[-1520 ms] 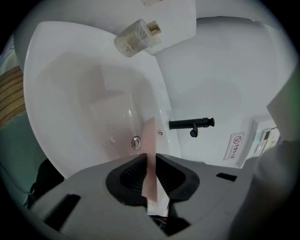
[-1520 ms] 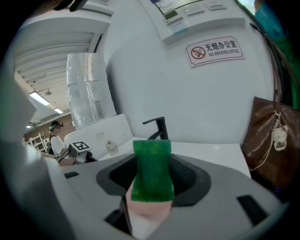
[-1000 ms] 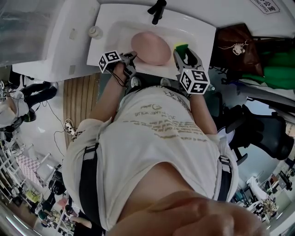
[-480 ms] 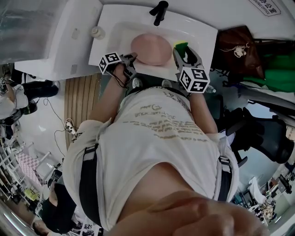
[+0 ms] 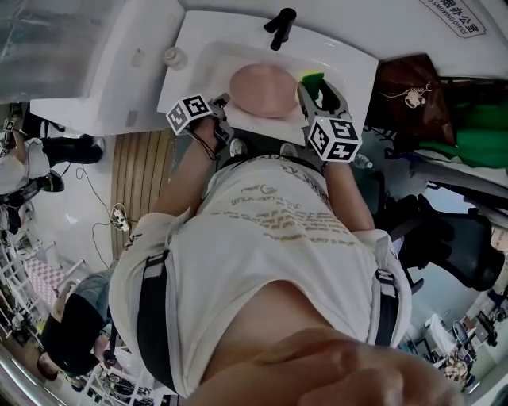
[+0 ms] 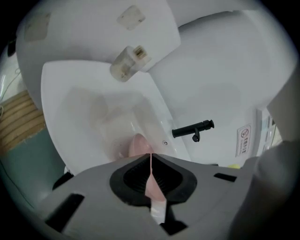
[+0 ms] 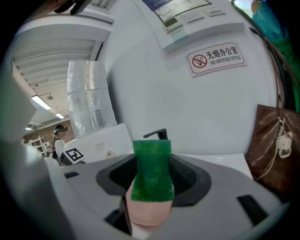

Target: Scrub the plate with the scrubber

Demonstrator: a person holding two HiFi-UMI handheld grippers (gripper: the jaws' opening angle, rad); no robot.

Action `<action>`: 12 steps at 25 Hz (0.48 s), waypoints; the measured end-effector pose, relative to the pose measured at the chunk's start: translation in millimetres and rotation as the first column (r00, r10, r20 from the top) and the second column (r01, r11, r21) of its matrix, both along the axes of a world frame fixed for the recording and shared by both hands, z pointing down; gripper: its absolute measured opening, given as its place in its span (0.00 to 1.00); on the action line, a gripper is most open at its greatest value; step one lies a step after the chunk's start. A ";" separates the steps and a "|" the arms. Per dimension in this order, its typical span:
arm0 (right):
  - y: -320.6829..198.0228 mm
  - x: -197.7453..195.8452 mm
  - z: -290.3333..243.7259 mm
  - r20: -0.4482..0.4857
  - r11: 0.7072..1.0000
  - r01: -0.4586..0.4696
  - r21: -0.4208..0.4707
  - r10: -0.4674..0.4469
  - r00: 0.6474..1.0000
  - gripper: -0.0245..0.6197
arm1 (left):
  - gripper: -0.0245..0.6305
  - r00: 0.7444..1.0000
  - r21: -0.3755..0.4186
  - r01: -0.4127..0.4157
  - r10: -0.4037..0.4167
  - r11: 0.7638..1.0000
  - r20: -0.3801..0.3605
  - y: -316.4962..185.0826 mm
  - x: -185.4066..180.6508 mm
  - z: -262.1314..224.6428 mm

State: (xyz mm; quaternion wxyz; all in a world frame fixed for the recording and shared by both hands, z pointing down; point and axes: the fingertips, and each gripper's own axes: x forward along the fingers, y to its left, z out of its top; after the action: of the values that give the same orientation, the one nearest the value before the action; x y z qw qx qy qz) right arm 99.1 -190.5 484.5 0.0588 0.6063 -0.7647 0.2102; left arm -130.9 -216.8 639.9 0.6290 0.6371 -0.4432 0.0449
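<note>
A pink plate (image 5: pixel 263 90) lies in the white sink (image 5: pixel 214 59). My left gripper (image 5: pixel 221 105) is at the plate's left rim. In the left gripper view its jaws (image 6: pixel 151 161) are closing and pinch the thin edge of the plate (image 6: pixel 137 144). My right gripper (image 5: pixel 316 91) hovers at the plate's right side, shut on a green scrubber (image 5: pixel 312 79). In the right gripper view the scrubber (image 7: pixel 151 173) stands upright between the jaws (image 7: pixel 151 187), green on top and pale pink below.
A black faucet (image 5: pixel 279 24) stands at the back of the sink, and a small bottle (image 5: pixel 175 57) on its left rim. A brown bag (image 5: pixel 413 83) hangs at the right. A white cabinet (image 5: pixel 79 71) adjoins the sink at the left, above slatted wooden flooring (image 5: pixel 139 170).
The left gripper's jaws have closed onto the plate's left rim. The right gripper stays beside the plate with the scrubber. A person in the background at the lower left has moved.
</note>
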 end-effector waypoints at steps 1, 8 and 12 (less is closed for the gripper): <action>-1.4 0.3 -2.7 0.002 1.000 -0.001 0.007 0.001 1.000 0.38 | 0.08 0.999 0.048 -0.016 0.014 0.999 0.041 -4.4 -1.7 -7.6; -12.0 2.6 -35.2 0.037 0.993 -0.035 0.117 0.031 0.999 0.38 | 0.07 0.919 0.401 -0.257 0.094 0.879 0.384 -31.7 9.9 -87.1; -18.2 5.1 -59.0 0.049 0.978 -0.080 0.192 0.072 0.996 0.38 | 0.07 0.861 0.549 -0.361 0.044 0.754 0.506 -39.0 29.8 -141.5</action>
State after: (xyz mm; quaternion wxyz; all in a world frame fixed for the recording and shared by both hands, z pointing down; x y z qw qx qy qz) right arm 104.2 -208.7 425.5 -0.0245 0.6334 -0.7588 0.1497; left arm -101.1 -255.9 498.4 0.2472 0.8249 -0.4950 0.1157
